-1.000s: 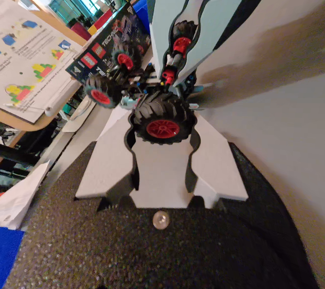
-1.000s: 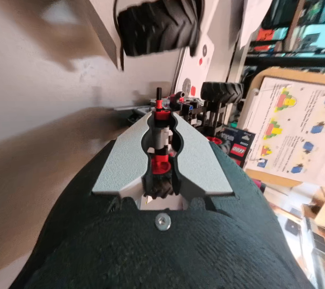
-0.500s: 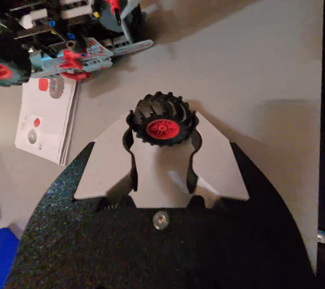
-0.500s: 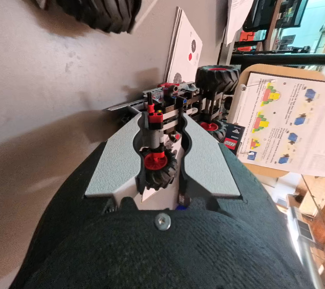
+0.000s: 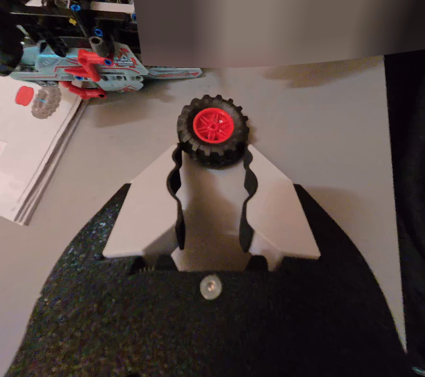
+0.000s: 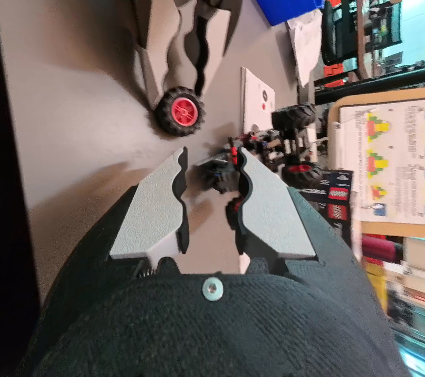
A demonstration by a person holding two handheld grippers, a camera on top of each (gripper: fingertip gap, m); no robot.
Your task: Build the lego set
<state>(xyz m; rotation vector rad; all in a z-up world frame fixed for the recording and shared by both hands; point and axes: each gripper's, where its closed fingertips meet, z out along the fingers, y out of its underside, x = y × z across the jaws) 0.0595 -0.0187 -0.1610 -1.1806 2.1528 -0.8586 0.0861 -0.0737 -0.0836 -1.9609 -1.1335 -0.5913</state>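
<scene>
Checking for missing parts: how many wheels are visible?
4 wheels: one at the left gripper, two large on the truck, one small behind the right gripper. Others may be hidden.

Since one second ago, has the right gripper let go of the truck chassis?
Yes. The right gripper now stands open and empty; the truck chassis lies on the table beyond its fingertips, beside the instruction booklet.

A smooth grey blur covers the top of my left view. The half-built black, grey and red toy truck (image 5: pixel 69 28) is cut off there, and blurry (image 6: pixel 264 159) past my right fingers.
</scene>
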